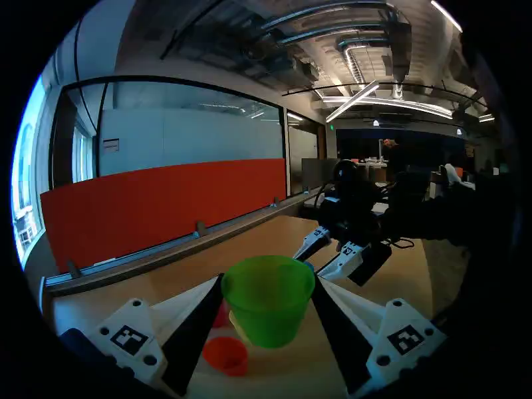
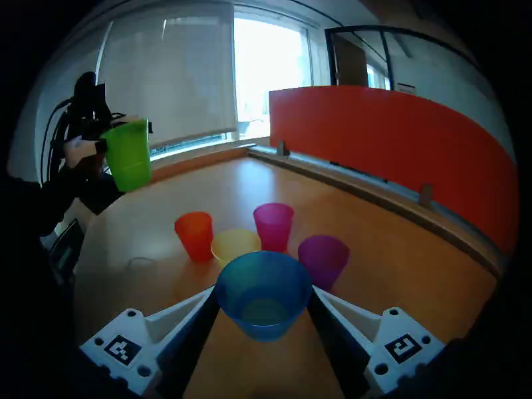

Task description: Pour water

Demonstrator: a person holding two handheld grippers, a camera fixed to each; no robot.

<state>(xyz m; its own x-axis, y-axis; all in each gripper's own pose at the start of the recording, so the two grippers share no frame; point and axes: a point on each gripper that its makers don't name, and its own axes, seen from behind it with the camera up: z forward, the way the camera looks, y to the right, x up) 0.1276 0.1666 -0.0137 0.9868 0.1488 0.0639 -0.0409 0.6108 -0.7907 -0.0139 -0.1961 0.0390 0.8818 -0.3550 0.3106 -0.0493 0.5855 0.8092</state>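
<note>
Green translucent plastic cup (image 1: 269, 312) is up off the worktop, clamped at the rim between the fingers of the left gripper (image 1: 267, 286); jaws closed to cup width, both pressing its sides; cup close to upright, held above the worktop's left edge as the right gripper view shows it. Contents not readable from here; no water visible.

Step, as I read it: both vessels picked up, pour not started; the cups are well apart.

On the pale wooden worktop (image 2: 399, 279), left to right: orange plastic cup (image 2: 194, 235), yellow plastic cup (image 2: 233, 245) just beside it, magenta plastic cup (image 2: 273, 225), purple plastic cup (image 2: 323, 259); all upright, bunched mid-worktop, well clear of the window edge and the partition edge.

Right gripper (image 2: 263, 296) has the blue translucent plastic cup (image 2: 263, 312), fingers closed on its sides, mouth up, hanging over the near side of that bunch; pale patch at its bottom, liquid or the worktop seen through, cannot tell.

Next move probably calls for bringing one held rim over the other's mouth, then a slow tilt; which cup is the source I can't say. Risk: thin walls flexing under the squeeze; spill onto the four cups below.

Count: six cups, one of each colour; two held, four standing; two grippers.
</note>
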